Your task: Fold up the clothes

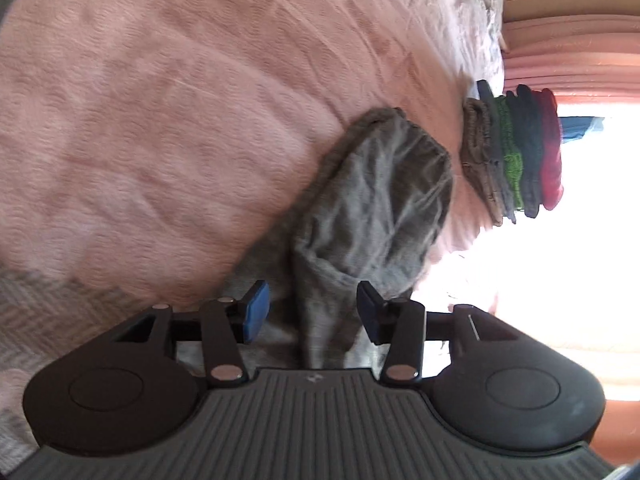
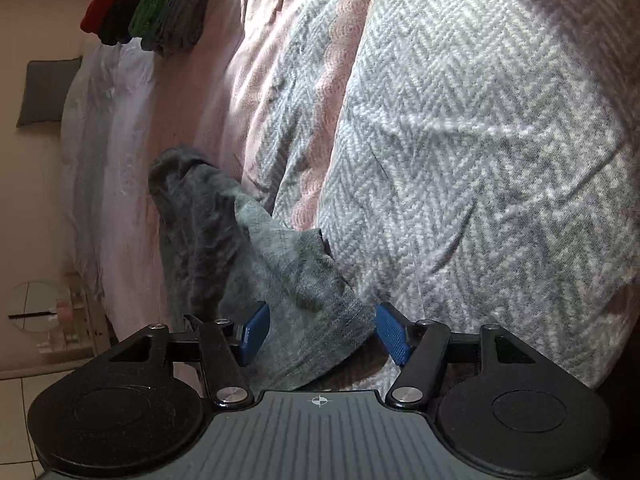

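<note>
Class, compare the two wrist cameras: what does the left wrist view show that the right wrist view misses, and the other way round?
Only the left wrist view shows the bright window and pink curtain. Only the right wrist view shows the round mirror, a grey cushion and much of the grey zigzag blanket. Both show the grey garment between open fingers, and the stack of folded clothes.
</note>
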Demonstrator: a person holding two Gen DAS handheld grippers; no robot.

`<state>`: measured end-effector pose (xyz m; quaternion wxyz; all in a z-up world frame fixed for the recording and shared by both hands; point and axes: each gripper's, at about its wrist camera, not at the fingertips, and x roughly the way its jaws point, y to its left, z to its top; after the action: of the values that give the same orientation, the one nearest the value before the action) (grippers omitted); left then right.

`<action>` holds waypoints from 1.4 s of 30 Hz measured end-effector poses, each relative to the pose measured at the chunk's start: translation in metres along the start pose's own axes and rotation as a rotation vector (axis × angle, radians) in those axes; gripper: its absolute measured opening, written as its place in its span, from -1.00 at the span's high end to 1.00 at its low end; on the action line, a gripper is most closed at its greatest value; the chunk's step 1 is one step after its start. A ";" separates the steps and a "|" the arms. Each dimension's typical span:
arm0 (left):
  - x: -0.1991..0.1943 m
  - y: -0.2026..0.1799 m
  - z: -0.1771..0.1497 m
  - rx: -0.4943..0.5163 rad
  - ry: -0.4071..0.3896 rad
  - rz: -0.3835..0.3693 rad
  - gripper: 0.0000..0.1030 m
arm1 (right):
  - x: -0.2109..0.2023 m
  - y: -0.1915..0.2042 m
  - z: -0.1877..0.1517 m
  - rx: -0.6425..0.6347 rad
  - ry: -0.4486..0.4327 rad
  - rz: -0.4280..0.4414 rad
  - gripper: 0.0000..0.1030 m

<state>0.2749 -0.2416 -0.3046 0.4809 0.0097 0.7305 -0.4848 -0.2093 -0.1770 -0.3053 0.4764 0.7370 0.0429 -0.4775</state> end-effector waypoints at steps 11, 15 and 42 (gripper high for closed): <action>0.062 -0.028 0.013 0.043 0.118 0.217 0.51 | -0.003 -0.009 0.005 0.046 -0.020 0.000 -0.22; 0.053 -0.026 0.009 0.109 0.111 0.183 0.98 | 0.000 -0.009 0.006 0.045 -0.020 0.003 -0.22; -0.006 -0.001 -0.023 0.362 0.124 0.244 1.00 | 0.001 -0.010 0.003 -0.063 0.035 0.019 0.40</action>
<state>0.2619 -0.2232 -0.2981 0.4808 0.2139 0.6531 -0.5446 -0.2163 -0.1742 -0.3130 0.5031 0.7303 0.0590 -0.4584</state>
